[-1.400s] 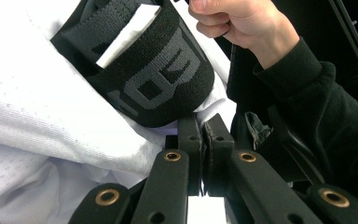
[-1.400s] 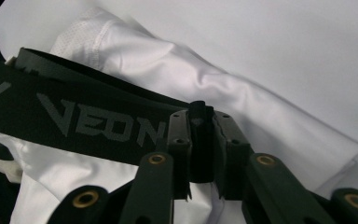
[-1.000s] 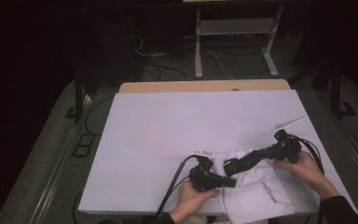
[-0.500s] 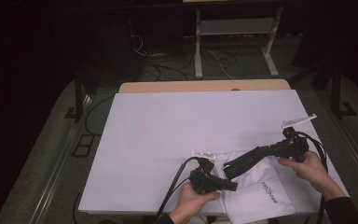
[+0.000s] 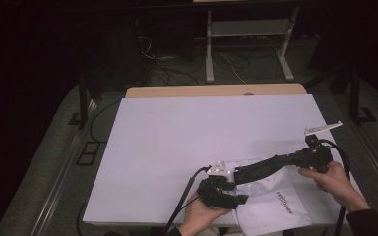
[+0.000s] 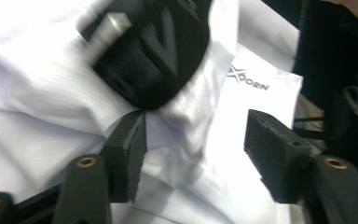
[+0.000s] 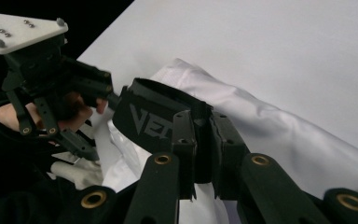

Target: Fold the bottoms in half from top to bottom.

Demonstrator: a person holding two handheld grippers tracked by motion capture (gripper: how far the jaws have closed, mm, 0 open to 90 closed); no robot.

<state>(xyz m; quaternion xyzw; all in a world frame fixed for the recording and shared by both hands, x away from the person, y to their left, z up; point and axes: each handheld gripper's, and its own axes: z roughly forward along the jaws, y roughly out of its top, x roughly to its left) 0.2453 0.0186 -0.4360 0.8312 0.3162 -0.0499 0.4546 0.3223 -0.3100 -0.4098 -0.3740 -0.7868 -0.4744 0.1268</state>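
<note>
Down at the near right corner of the worktop [image 5: 177, 147], a white garment [image 5: 270, 196] lies rumpled, its small printed logo facing up toward the near edge. Across it stretches a black band [image 5: 258, 167] with pale lettering, lifted clear of the cloth and running from the middle of the near edge out toward the right edge.

The right gripper [image 7: 200, 154] has its jaws clamped tight on one end of that band; in the right gripper view the two pads pinch the black strap between them with no gap to spare. In the high view the right gripper [image 5: 295, 160] hangs above the garment near the right edge, the hand [image 5: 332, 182] behind it.

The left gripper [image 6: 193, 140] has just been opening its jaws. In the left gripper view they stand well apart with a raised fold of white cloth between them; the left pad lies right against the fold, the right pad stands clear of it, so there is no grip. The band's free end [image 6: 144, 51] hangs blurred just above that fold, close over the left pad. In the high view the left gripper [image 5: 238, 199] sits at the near edge, at the garment's left side, cradled in the left hand [image 5: 202, 216], its cable trailing off the near edge.
</note>
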